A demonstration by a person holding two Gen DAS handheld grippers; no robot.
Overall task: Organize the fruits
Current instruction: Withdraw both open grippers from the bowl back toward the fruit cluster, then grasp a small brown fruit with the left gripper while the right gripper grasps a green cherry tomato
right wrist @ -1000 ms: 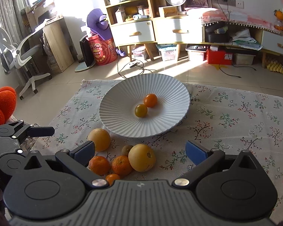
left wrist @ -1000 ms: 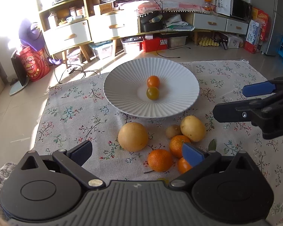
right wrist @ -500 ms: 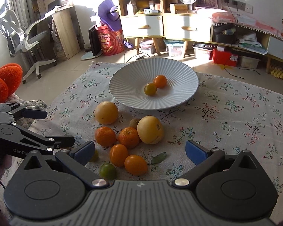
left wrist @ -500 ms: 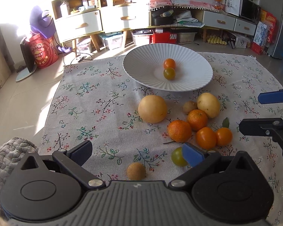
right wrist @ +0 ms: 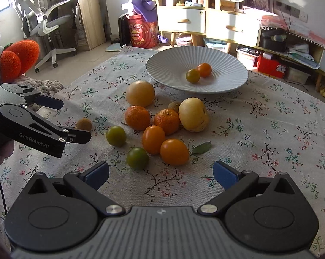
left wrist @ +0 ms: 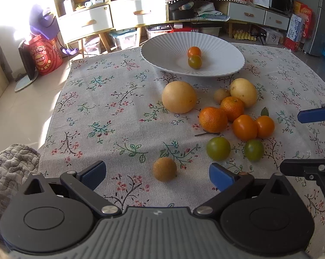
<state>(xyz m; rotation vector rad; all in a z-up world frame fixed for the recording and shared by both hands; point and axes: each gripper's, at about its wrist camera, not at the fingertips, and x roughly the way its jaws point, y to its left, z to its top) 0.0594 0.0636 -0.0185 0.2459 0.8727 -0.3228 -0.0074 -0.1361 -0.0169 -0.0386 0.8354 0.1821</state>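
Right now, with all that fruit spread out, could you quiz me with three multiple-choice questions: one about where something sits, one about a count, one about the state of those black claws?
1. Where does the small brown fruit lie?
A. in the plate
B. alone on the cloth, just ahead of the left gripper
C. on the floor

2. How many fruits are in the white plate?
A. two
B. four
C. none

3. How is the right gripper?
A. shut on an orange
B. shut on a leaf
C. open, holding nothing

Answers: 1 B, it sits apart from the cluster; 2 A, one orange, one greenish; 3 C, its blue pads stand wide apart.
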